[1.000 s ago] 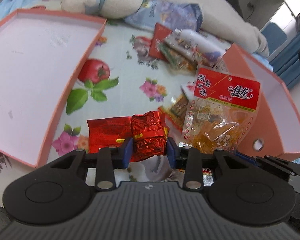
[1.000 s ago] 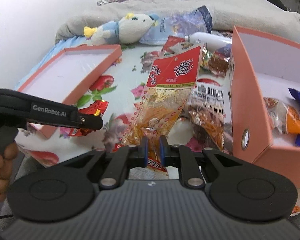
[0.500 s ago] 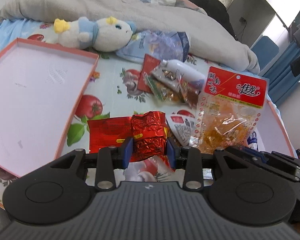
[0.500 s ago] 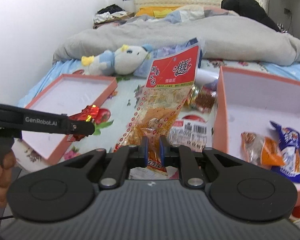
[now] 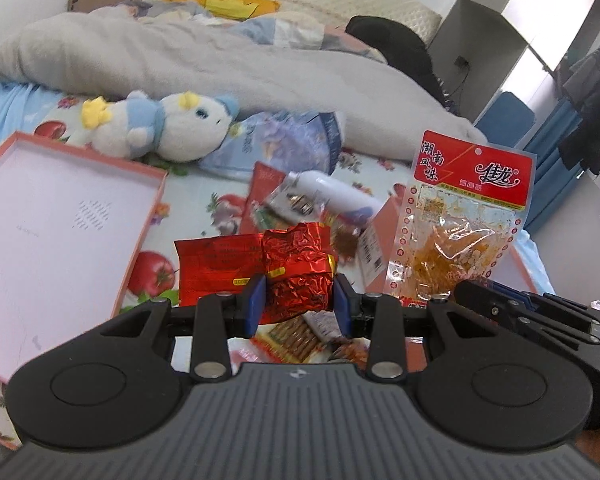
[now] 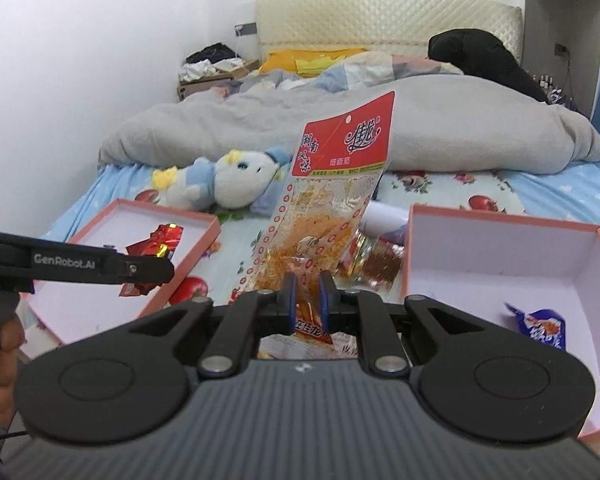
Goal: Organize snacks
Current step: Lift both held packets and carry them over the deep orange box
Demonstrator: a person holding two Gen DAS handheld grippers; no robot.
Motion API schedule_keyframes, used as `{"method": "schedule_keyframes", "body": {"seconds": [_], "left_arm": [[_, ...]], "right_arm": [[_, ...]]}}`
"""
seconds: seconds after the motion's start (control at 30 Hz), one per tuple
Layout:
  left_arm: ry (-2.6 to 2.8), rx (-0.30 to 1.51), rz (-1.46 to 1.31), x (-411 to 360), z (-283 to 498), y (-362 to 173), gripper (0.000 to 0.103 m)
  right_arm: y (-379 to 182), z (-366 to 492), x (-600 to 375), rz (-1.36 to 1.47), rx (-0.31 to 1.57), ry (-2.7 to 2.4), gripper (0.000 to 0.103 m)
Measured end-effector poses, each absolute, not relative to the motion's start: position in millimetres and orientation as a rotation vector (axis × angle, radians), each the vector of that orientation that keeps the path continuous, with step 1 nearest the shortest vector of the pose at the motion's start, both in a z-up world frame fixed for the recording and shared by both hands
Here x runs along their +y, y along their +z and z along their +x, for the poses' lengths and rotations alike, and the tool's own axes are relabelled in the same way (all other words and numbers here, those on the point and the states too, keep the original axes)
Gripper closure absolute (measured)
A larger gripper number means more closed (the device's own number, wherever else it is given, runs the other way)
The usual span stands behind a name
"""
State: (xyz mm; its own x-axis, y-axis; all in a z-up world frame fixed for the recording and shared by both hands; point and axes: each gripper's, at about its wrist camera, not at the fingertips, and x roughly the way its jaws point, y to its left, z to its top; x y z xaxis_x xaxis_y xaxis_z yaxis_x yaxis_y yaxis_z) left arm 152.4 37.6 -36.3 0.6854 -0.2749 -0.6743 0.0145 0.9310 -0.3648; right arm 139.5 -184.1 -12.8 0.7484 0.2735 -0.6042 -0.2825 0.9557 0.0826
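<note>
Lid [image 6: 100,264] left of box [image 6: 500,256], snacks [image 6: 376,260] between, plush toy [image 6: 224,180] behind

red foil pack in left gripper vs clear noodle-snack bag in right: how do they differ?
The red foil pack is opaque, crinkled and blocky; the clear snack bag is flat, with orange strips showing under a red header. The pack fills a wide gap between the left gripper fingers; the right gripper pinches the bag's bottom edge. Both are held above the bed.

crinkled red foil packet [image 5: 298,276], clear snack bag [image 5: 456,236] with red header and orange contents, blue finger pads [image 5: 256,302], salmon-pink box lid [image 5: 60,216] with white inside, blue-and-white plush toy [image 5: 168,128] with yellow bits, light-blue bedsheet [image 6: 560,192] with tomato-and-flower print, grey blanket [image 5: 180,60]
</note>
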Motion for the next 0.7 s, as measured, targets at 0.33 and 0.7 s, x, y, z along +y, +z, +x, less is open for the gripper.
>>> {"method": "schedule_keyframes", "body": {"seconds": [0.33,0.7], "left_arm": [[-0.233,0.774,-0.307,2,171,-5,0.062],[-0.341,0.744,-0.276,-60,189,16,0.062]], "right_arm": [[19,146,-210,-0.033,0.58,0.252,0.089],[35,149,-257,-0.015,0.54,0.178,0.089]]}}
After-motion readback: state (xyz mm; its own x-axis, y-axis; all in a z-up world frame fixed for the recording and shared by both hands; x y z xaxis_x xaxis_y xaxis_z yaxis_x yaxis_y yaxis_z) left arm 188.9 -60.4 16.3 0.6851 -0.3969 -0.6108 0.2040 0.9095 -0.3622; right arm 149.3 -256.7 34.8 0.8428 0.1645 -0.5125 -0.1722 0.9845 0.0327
